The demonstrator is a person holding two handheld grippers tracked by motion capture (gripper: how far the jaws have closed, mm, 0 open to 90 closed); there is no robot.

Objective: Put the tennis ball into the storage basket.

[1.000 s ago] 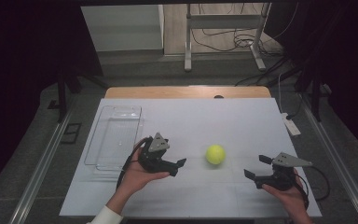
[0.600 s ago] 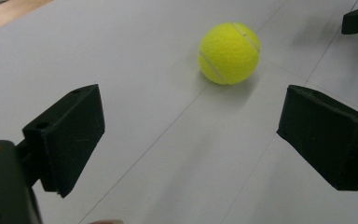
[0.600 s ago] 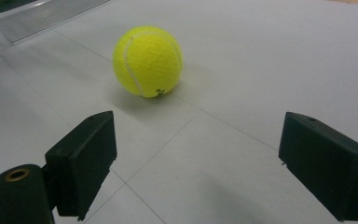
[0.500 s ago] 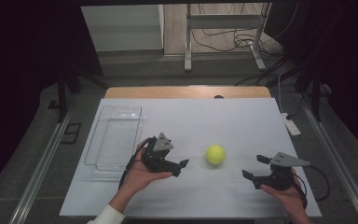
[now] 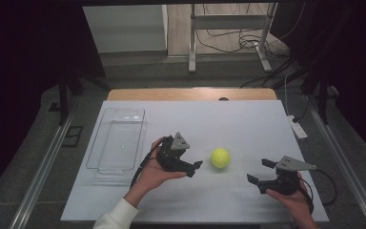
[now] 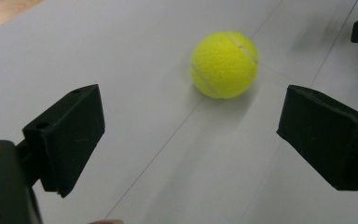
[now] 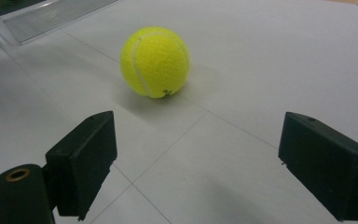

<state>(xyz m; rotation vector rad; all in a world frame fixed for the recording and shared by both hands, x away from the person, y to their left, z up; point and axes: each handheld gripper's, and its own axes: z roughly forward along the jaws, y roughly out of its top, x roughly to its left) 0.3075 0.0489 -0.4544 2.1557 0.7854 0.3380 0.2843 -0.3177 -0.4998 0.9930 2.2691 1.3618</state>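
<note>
1. High view: tennis ball (image 5: pixel 220 158) sits on the white bench (image 5: pixel 248 129), between the left hand-held gripper (image 5: pixel 194 168) just beside it and the right hand-held gripper (image 5: pixel 259 171) farther off. Clear tray (image 5: pixel 120 141) lies left of the left hand-held gripper.
2. Left gripper view: jaws spread wide, nothing between them; ball (image 6: pixel 224 64) ahead, untouched.
3. Right gripper view: jaws spread, nothing held; ball (image 7: pixel 154 61) ahead, tray edge (image 7: pixel 51 14) beyond.

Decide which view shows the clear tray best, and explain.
The high view: the whole tray lies open left of the left claw. The right gripper view catches just a corner at top left, behind the ball.
</note>
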